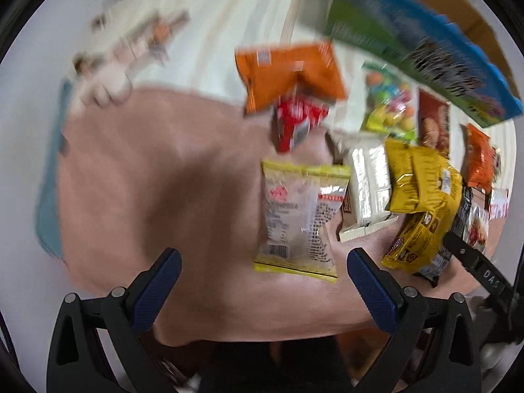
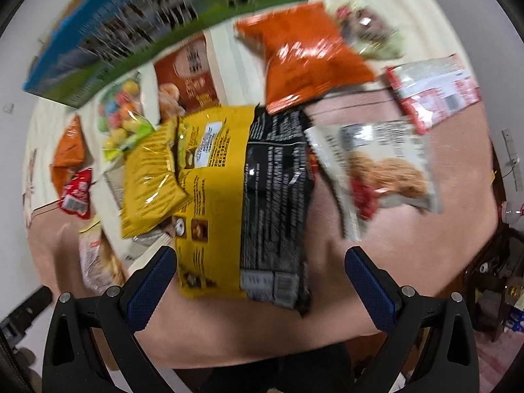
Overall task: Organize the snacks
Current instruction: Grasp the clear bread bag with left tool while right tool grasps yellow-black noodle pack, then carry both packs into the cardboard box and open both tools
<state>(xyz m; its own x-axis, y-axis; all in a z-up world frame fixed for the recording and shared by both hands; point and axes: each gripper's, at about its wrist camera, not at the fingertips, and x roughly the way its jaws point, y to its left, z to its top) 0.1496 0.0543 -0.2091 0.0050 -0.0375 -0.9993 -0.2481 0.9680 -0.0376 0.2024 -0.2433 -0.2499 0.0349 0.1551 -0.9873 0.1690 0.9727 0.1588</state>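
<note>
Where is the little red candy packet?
In the left wrist view the red packet lies mid-table on the pink cloth, tucked under the orange bag and above the pale yellow-edged packet.

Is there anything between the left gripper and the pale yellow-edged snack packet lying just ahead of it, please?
Nothing visible does. The left gripper is open, and the yellow-edged packet lies flat on the pink cloth just beyond its fingertips. The nearest neighbour, a yellow bag, sits off to the right.

Counted in the right wrist view: two orange packets [image 2: 308, 55] [image 2: 67, 152], two yellow packets [image 2: 150, 177] [image 2: 216, 196], one black packet [image 2: 275, 203], and one blue-and-green box [image 2: 137, 29]. Blur hides smaller items.
</note>
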